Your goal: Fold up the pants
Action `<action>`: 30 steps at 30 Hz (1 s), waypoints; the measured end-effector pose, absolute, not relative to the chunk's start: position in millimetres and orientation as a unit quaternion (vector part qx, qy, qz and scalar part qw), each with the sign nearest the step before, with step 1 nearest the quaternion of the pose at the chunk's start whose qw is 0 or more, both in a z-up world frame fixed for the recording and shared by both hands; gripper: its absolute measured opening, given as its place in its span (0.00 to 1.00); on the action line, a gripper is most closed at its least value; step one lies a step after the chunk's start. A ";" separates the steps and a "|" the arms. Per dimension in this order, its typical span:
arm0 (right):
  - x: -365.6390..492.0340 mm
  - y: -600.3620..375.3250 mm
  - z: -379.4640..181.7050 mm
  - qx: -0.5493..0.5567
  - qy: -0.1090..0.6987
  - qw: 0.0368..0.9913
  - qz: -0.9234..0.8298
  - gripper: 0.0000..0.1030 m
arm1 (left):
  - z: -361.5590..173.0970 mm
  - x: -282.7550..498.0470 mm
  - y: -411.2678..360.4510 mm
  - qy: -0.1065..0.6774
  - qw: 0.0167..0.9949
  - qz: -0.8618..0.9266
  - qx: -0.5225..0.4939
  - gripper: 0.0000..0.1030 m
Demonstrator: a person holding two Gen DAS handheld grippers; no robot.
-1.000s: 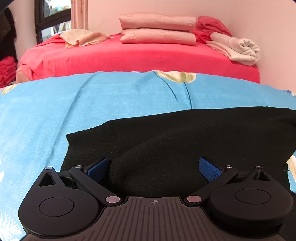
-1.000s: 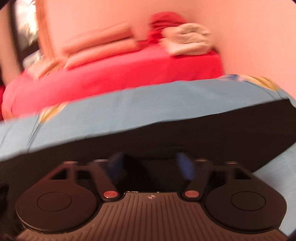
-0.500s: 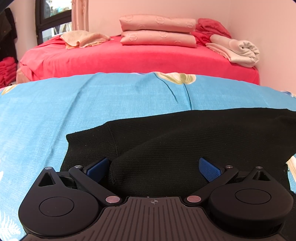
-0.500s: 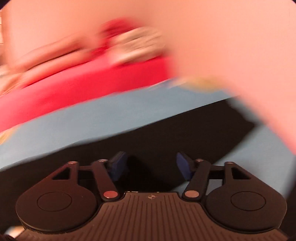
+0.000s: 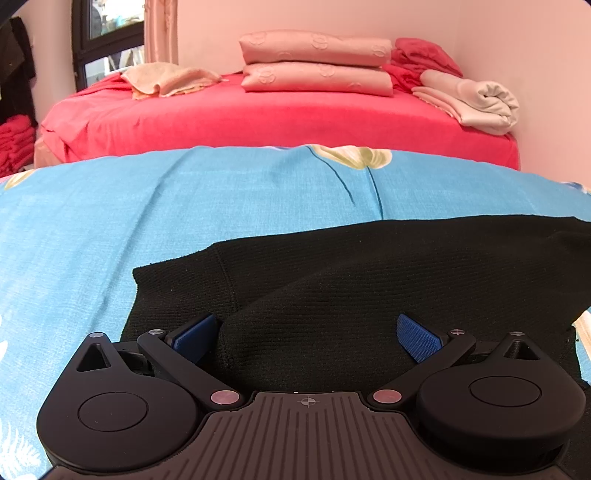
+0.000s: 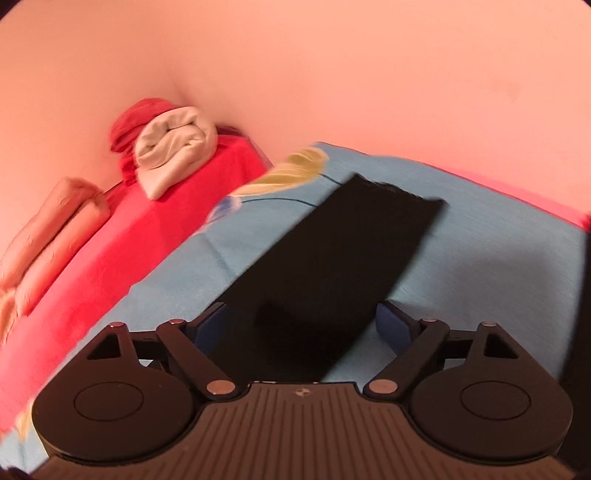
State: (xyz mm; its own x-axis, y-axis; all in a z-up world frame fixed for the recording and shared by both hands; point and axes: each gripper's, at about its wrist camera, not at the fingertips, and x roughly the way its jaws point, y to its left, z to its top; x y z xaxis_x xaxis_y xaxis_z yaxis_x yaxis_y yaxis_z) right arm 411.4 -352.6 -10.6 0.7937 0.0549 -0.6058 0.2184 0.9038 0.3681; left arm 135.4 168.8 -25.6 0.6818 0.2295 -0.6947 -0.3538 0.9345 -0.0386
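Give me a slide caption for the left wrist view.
Left gripper, jaws open, straddles a fold of black pants on a blue floral sheet; red bed behind.

I see pale pink walls (image 5: 517, 55) meeting in a corner behind a bed with a red sheet (image 5: 277, 118). Two pink pillows (image 5: 316, 62) are stacked at its far edge, a rolled cream blanket (image 5: 476, 99) and crumpled red cloth (image 5: 421, 55) lie in its far right corner, and a peach towel (image 5: 166, 79) lies toward its far left. A dark-framed window (image 5: 107, 40) with a pink curtain (image 5: 160, 31) lets in daylight. Nearest me spreads a blue flowered bedsheet (image 5: 147, 221).
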 end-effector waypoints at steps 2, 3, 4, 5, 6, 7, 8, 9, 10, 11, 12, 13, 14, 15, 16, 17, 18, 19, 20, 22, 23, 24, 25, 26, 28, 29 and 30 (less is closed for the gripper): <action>413.6 -345.2 -10.0 0.172 0.314 0.932 -0.056 0.35 | -25.3 135.6 168.0 0.365 0.913 0.161 -0.084 1.00; 414.0 -341.9 -8.3 0.144 0.312 0.937 -0.060 0.12 | -25.4 135.7 167.8 0.365 0.913 0.161 -0.084 1.00; 421.6 -338.8 -5.5 0.135 0.319 0.937 -0.046 0.12 | -25.4 135.8 167.7 0.365 0.913 0.161 -0.084 1.00; 422.4 -343.0 -2.5 0.137 0.320 0.936 -0.042 0.12 | -25.4 135.9 167.7 0.365 0.913 0.161 -0.084 1.00; 425.9 -348.2 -0.7 0.135 0.312 0.939 -0.049 0.12 | -25.4 136.1 167.4 0.365 0.913 0.161 -0.083 1.00; 430.4 -355.1 -1.4 0.132 0.307 0.940 -0.071 0.12 | -25.6 135.9 167.5 0.365 0.913 0.162 -0.083 1.00; 437.0 -363.5 -4.8 0.137 0.313 0.935 -0.097 0.12 | -25.6 136.0 167.2 0.365 0.913 0.162 -0.082 1.00; 441.7 -369.9 -8.0 0.154 0.311 0.933 -0.100 0.12 | -25.6 136.0 167.2 0.365 0.913 0.162 -0.081 1.00; 443.1 -371.8 -8.3 0.161 0.307 0.933 -0.101 0.12 | -25.7 135.9 167.5 0.365 0.913 0.162 -0.081 1.00; 445.2 -369.0 -8.8 0.154 0.306 0.934 -0.103 0.12 | -25.7 135.9 167.4 0.365 0.913 0.162 -0.082 1.00; 446.7 -365.1 -8.7 0.141 0.306 0.936 -0.106 0.13 | -25.7 136.0 167.3 0.365 0.913 0.162 -0.081 1.00; 447.8 -361.9 -8.5 0.129 0.306 0.937 -0.108 0.14 | -25.7 135.9 167.4 0.365 0.913 0.162 -0.081 1.00; 447.9 -361.9 -7.5 0.128 0.306 0.937 -0.112 0.15 | -25.7 135.9 167.4 0.365 0.913 0.162 -0.081 1.00; 447.2 -365.1 -6.0 0.141 0.304 0.935 -0.113 0.15 | -25.7 135.8 167.4 0.365 0.913 0.162 -0.081 1.00; 444.8 -372.2 -4.9 0.165 0.297 0.934 -0.113 0.16 | -25.6 135.9 167.3 0.365 0.913 0.162 -0.081 1.00; 442.8 -378.4 -6.2 0.180 0.295 0.931 -0.119 0.21 | -25.6 136.1 167.2 0.365 0.913 0.162 -0.081 1.00; 443.9 -382.3 -10.8 0.182 0.303 0.927 -0.123 0.21 | -25.7 136.1 167.2 0.365 0.913 0.162 -0.081 1.00; 444.6 -381.9 -11.3 0.171 0.298 0.932 -0.117 0.26 | -25.7 136.0 167.5 0.365 0.913 0.162 -0.081 1.00; 444.2 -380.6 -9.6 0.155 0.301 0.933 -0.118 0.38 | -25.7 136.0 167.4 0.365 0.913 0.162 -0.081 1.00; 442.6 -382.3 -6.6 0.140 0.302 0.933 -0.137 0.54 | -25.7 136.1 167.3 0.365 0.913 0.163 -0.081 1.00; 442.5 -385.8 -6.9 0.142 0.306 0.930 -0.145 0.59 | -25.7 136.0 167.4 0.365 0.913 0.163 -0.081 1.00; 441.8 -390.0 -6.9 0.148 0.311 0.927 -0.148 0.61 | -25.8 136.1 167.4 0.365 0.913 0.163 -0.081 1.00; 439.7 -393.9 -5.5 0.156 0.313 0.925 -0.149 0.63 | -25.9 136.0 167.3 0.364 0.913 0.163 -0.081 1.00; 436.8 -397.2 -2.9 0.160 0.312 0.924 -0.153 0.65 | -26.0 136.0 167.6 0.364 0.913 0.163 -0.081 1.00; 430.5 -400.8 3.8 0.155 0.309 0.922 -0.173 0.67 | -26.0 136.1 167.3 0.364 0.913 0.163 -0.081 1.00; 426.0 -402.3 8.4 0.148 0.308 0.920 -0.192 0.69 | -26.0 136.0 167.4 0.364 0.913 0.163 -0.080 1.00; 421.5 -404.4 12.8 0.142 0.309 0.918 -0.206 0.70 | -26.0 136.0 167.4 0.364 0.913 0.163 -0.081 1.00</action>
